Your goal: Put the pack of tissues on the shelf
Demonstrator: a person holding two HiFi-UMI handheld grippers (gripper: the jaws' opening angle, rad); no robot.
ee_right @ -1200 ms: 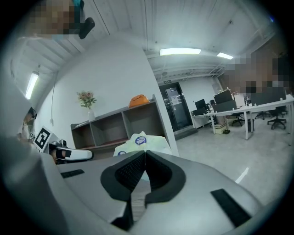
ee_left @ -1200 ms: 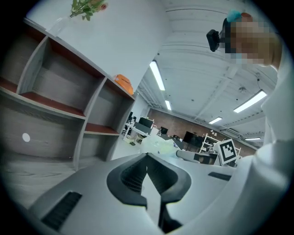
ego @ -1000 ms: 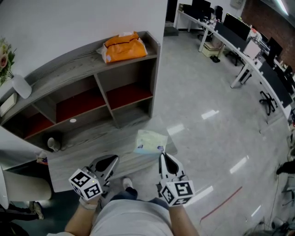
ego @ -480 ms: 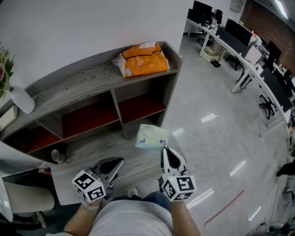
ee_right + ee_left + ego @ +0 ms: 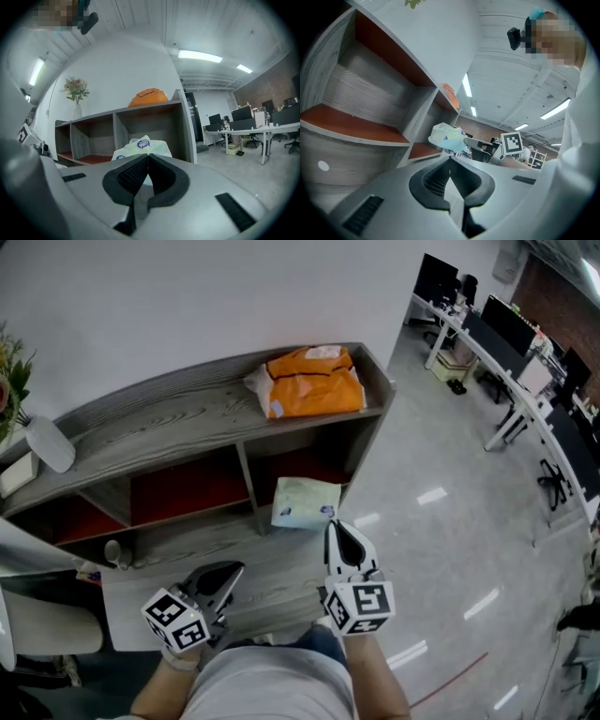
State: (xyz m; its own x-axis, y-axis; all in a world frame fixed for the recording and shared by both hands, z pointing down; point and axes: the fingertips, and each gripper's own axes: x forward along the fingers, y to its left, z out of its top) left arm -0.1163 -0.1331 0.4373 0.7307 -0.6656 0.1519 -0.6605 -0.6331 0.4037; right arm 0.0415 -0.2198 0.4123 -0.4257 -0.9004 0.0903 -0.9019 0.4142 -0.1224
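The pack of tissues [image 5: 305, 503], a soft pale wrapper with a round blue mark, hangs in the air just in front of the rightmost lower compartment of the grey wooden shelf [image 5: 169, 423], touching none of it. It is held by its near end in the right tongs [image 5: 336, 532], which are pinched on the wrapper. That grip leaves the bulk of the pack sticking out ahead, probably so it can go in or down first while the tongs stay clear of the boards. In the right gripper view the pack sits level with the open compartments, below the top board.

The top board carries an orange plastic bag [image 5: 314, 381] at its right end and a white vase [image 5: 49, 442] at its far left, with bare wood between them. The red-floored compartments underneath look empty, though their back corners are in shadow and hard to read. From the pack's height a compartment seems the likelier target, but that is a guess.

The left tongs [image 5: 223, 576] are pressed together on nothing, held low and back near the person's body. One light pack needs only one grip, so they seem to be kept out of the way.
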